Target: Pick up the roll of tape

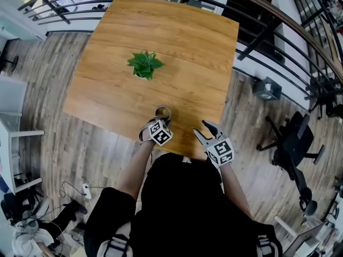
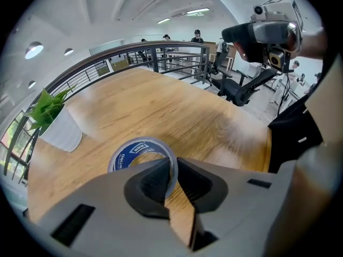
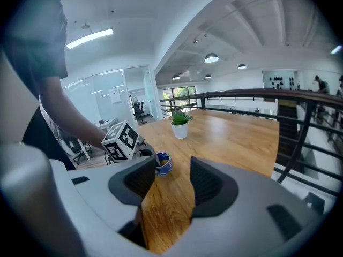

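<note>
table (image 1: pixel 182 47): warm honey wood, clear grain, smooth with a soft sheen.
roll of tape (image 2: pixel 124 155): glossy clear film wound over a blue printed core.
left gripper (image 2: pixel 174 175): matt grey plastic shell; pads (image 2: pixel 153 183) dark, ribbed, rubbery-looking.
right gripper (image 3: pixel 172 181): matching matt grey plastic with dark ribbed inner faces.
pot (image 2: pixel 61 133): plain white, smooth, matt.
floor (image 1: pixel 69 143): grey-brown wood planks, dull finish.
railing (image 3: pixel 257 95): dark metal bars, slightly glossy.
</note>
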`<state>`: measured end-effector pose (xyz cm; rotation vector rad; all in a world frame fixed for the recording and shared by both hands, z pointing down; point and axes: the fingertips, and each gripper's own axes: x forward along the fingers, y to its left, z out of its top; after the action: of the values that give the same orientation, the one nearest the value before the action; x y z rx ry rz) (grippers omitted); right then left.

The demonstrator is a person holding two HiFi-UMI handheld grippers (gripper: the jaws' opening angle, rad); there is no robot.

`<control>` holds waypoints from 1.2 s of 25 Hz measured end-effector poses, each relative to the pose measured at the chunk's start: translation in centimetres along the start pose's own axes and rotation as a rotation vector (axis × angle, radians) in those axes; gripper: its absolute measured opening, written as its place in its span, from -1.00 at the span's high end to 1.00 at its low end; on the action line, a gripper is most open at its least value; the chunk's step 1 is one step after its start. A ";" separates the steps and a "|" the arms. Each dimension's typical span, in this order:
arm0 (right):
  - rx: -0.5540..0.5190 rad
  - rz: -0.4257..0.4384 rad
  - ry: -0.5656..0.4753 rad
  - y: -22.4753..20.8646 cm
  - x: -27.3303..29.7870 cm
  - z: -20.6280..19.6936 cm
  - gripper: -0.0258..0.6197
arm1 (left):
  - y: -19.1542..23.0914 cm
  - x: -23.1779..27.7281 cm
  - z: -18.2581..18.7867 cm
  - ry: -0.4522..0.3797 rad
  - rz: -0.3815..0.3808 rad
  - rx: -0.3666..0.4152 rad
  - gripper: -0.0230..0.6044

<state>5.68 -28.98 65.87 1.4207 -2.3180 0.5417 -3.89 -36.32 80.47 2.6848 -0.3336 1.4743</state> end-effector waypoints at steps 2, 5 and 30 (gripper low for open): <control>-0.002 0.001 -0.002 0.0 0.0 0.0 0.26 | 0.1 -0.1 -0.1 0.001 0.001 -0.002 0.74; -0.005 0.008 -0.004 0.0 0.0 0.0 0.26 | 0.2 -0.6 -0.2 -0.003 0.006 -0.030 0.74; -0.111 0.157 -0.044 0.4 -2.0 2.4 0.26 | -1.9 -10.2 3.5 -0.166 0.228 -0.198 0.74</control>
<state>5.90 -28.53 62.80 1.2196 -2.4679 0.4206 -5.86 -33.37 70.06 2.6829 -0.7756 1.1927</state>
